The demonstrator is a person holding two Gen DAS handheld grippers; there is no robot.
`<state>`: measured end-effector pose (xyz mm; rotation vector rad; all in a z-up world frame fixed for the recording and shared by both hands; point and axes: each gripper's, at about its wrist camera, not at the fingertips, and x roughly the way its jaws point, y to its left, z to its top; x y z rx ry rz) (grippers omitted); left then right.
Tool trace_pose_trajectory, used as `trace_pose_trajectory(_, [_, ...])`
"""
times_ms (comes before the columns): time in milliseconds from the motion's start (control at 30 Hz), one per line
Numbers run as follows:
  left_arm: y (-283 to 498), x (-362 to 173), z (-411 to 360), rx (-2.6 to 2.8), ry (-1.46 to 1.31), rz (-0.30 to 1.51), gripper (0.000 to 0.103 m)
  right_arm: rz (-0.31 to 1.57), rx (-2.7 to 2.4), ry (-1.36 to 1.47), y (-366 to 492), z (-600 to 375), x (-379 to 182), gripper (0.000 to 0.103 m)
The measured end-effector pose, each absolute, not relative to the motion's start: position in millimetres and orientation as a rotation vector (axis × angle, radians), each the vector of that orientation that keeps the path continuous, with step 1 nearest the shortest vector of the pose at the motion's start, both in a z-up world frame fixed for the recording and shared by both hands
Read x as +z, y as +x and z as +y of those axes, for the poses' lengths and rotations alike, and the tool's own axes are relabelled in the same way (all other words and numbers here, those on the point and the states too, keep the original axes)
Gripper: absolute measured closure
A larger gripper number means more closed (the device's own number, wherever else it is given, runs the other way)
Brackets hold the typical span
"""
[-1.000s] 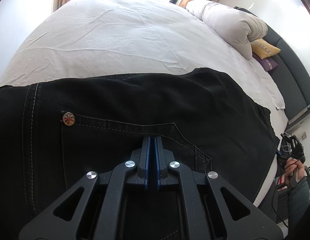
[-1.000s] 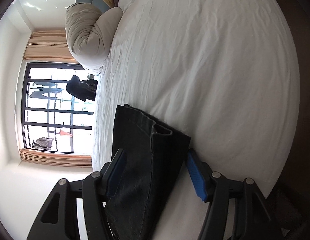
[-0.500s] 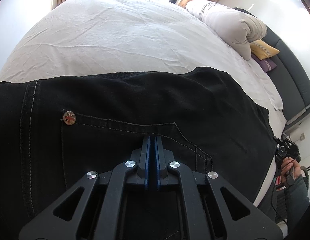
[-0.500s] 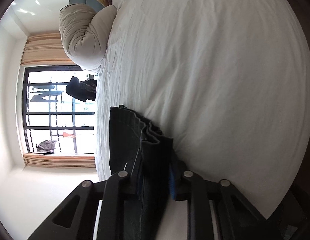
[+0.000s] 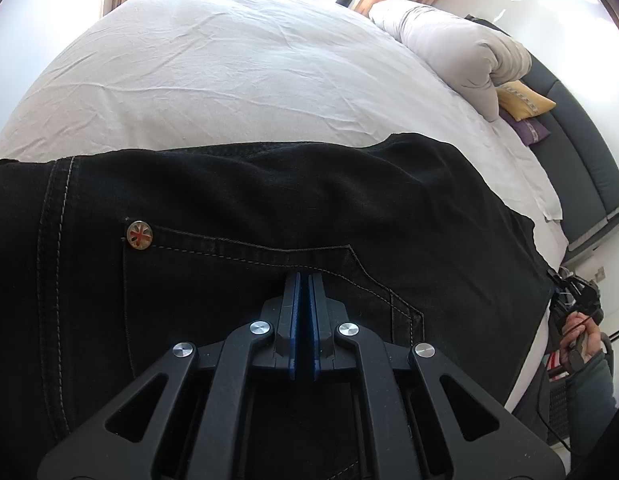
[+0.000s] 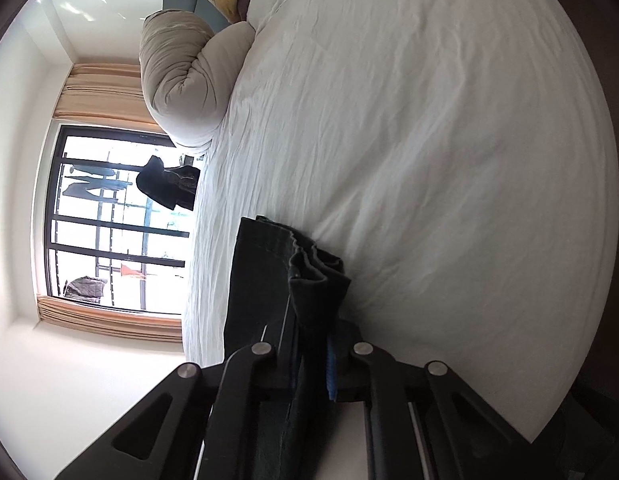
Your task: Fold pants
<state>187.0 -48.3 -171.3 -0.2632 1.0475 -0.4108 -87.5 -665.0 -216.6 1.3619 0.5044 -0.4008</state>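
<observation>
Black denim pants (image 5: 269, 200) lie across the near edge of a white bed (image 5: 229, 72), with a metal rivet (image 5: 139, 235) at a pocket corner. My left gripper (image 5: 303, 276) is shut, its tips pinching the fabric at the pocket seam. In the right wrist view the leg-hem end of the pants (image 6: 265, 272) sticks up bunched between the blue pads. My right gripper (image 6: 309, 320) is closing its jaws on that hem, and the pads press it. Far right in the left wrist view, a hand (image 5: 585, 344) holds the right gripper at the bed's edge.
A rolled white duvet (image 5: 461, 48) and yellow and purple cushions (image 5: 523, 98) lie at the head of the bed by a dark headboard (image 5: 581, 128). A window with curtains (image 6: 109, 220) stands beyond the far side. Wide wrinkled sheet (image 6: 429, 140) stretches past the pants.
The right gripper's jaws have come together from wide apart onto the pants' hem, which now stands bunched. The left gripper has not moved.
</observation>
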Motion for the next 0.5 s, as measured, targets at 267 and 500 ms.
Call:
trace_pose_trajectory(267, [186, -173, -45, -0.421, -0.286, 1.038, 0.099, 0.526, -0.388, 1.191, -63, -641, -171, 0.093])
trace_pose_trajectory(500, [185, -176, -39, -0.436, -0.331, 1.033, 0.099, 0.705, -0.172, 0.671, 20, -508, -95, 0.093])
